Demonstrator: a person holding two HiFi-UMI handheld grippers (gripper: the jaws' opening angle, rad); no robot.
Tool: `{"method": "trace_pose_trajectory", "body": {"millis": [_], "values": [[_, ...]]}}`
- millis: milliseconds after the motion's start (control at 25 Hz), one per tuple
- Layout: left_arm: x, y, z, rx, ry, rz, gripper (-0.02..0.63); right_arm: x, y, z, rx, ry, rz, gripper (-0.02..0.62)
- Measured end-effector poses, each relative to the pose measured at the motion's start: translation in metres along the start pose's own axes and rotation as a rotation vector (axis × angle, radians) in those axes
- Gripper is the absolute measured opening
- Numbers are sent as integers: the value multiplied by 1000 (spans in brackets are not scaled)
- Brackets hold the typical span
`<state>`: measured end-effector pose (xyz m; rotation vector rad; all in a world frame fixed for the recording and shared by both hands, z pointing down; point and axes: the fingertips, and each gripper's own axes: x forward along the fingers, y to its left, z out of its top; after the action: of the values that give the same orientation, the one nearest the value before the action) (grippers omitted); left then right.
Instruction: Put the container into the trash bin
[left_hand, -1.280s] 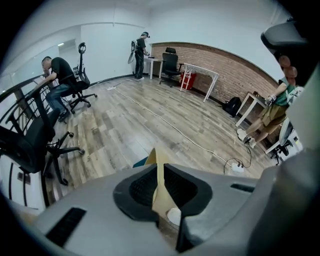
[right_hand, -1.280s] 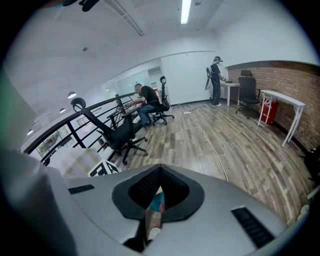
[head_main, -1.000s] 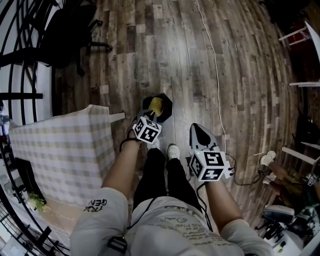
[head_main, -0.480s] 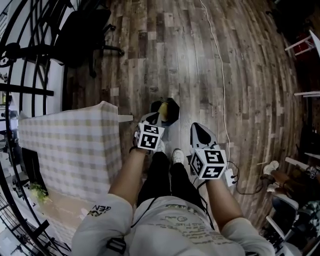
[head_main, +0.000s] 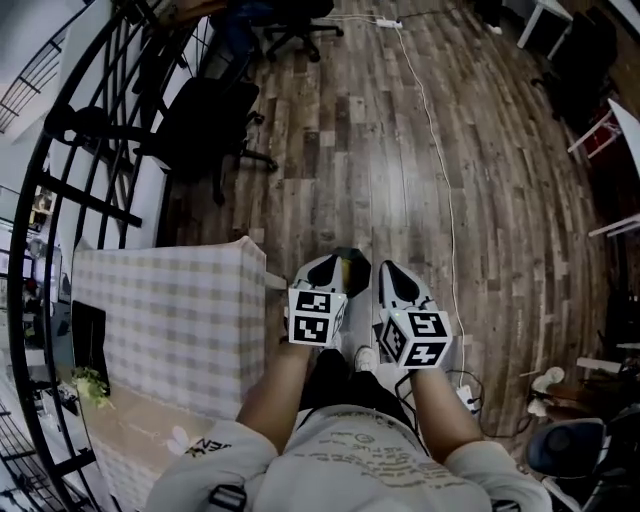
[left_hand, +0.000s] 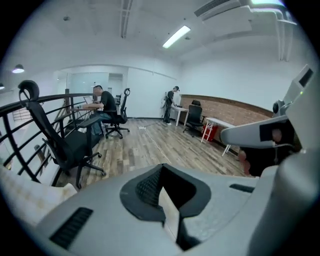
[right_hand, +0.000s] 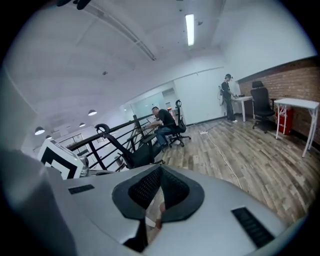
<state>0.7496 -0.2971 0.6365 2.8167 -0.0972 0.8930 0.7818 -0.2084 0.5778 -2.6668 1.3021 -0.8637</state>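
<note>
Container (head_main: 344, 272) shows as a yellow sliver between two grippers held side by side before the person. Left gripper (head_main: 328, 264) and right gripper (head_main: 392, 270) are both clenched on nothing. Just beyond them, the container lies inside the black trash bin (head_main: 358, 260) on the floor. The drop looks done, so lift both hands clear of the bin's rim. Farther off stands an office chair (head_main: 215, 125).

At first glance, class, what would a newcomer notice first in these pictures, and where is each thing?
Two grey claws with black-and-white marker cubes, the left claw and right claw, sit side by side at bottom centre, both shut. A checked tablecloth fills the lower left, and a white cable runs up the wooden floor.
</note>
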Motion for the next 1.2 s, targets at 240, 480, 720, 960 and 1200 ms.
{"method": "trace_pose_trajectory", "body": {"millis": [240,480,720,960,1200], "values": [[-65,-18,81,31,-162,23,5,-28,31,67,-35,-134,66,2],[-130,-40,154,91,-320,13,5,-66,57,124,-65,-258,90,2],[-171,-42,189,116,-402,54,5,-89,77,157,-100,-346,133,2],[-178,-37,192,114,-420,70,5,-92,87,157,-97,-353,150,0],[-178,-13,193,91,-422,97,5,-79,94,148,-100,-322,160,0]]}}
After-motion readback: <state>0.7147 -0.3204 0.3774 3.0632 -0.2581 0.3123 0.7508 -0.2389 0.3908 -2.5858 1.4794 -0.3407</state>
